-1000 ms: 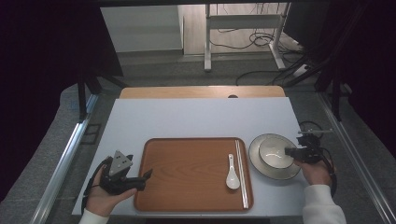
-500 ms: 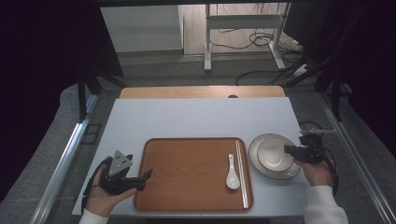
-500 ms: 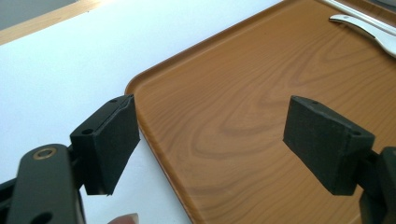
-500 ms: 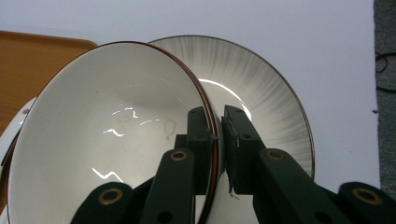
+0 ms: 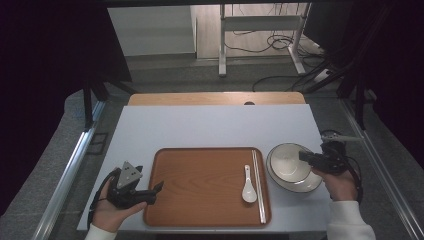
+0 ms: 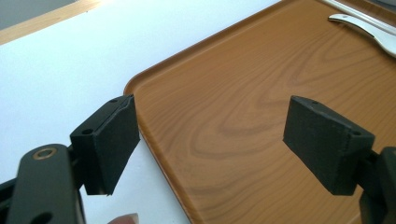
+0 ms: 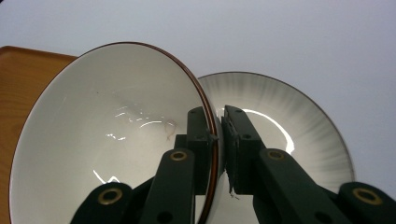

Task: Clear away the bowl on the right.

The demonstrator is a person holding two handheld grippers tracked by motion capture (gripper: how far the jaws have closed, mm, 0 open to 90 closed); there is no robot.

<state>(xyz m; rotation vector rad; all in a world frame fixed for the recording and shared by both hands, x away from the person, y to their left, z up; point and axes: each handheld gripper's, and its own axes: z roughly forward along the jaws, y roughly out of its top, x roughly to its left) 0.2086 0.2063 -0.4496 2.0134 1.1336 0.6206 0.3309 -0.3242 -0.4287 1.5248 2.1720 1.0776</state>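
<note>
the right gripper (image 7: 218, 140) has its fingers clamped on the near rim of the white bowl (image 7: 116, 140), tilted above the plate (image 7: 289, 121); the wooden tray (image 5: 200, 180) lies leftward; left gripper (image 6: 210, 149) fingers apart, idle.

Each black gripper (image 5: 159, 188) has brass-ringed screws, a trailing cable; the person wears white sleeves (image 5: 345, 222).

— What grips the bowl (image 7: 107, 140)?
— The right gripper (image 7: 217, 140), jaws clamped on its rim, tilting it above a plate (image 7: 289, 126) on the white table (image 7: 280, 37).
— And left?
— A wooden tray (image 7: 18, 88).
</note>
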